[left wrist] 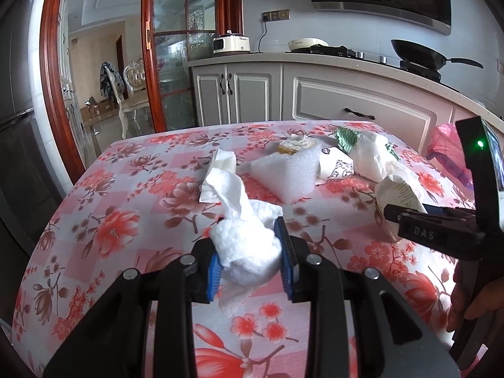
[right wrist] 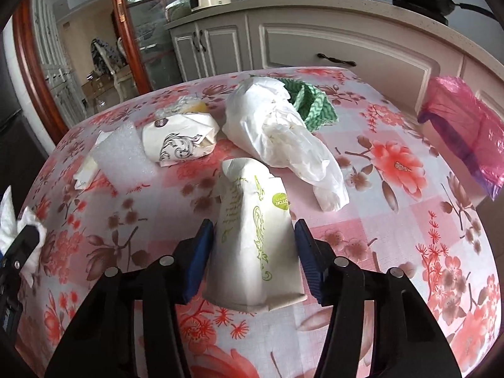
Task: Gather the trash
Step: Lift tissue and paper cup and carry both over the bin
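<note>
The left gripper [left wrist: 249,252] has its jaws closed on a crumpled white tissue [left wrist: 244,239], wedged between both blue pads just above the floral tabletop [left wrist: 132,220]. The right gripper [right wrist: 253,258] straddles a white paper bag with green print [right wrist: 252,236]; its jaws stand apart at either side, and whether the pads touch the bag is unclear. Only the right wrist view shows a pink plastic bag [right wrist: 466,126] in full at the tabletop's right edge, near a crumpled white wrapper [right wrist: 277,132] and green cloth [right wrist: 312,104]. The left wrist view alone shows a flat folded napkin [left wrist: 219,173].
</note>
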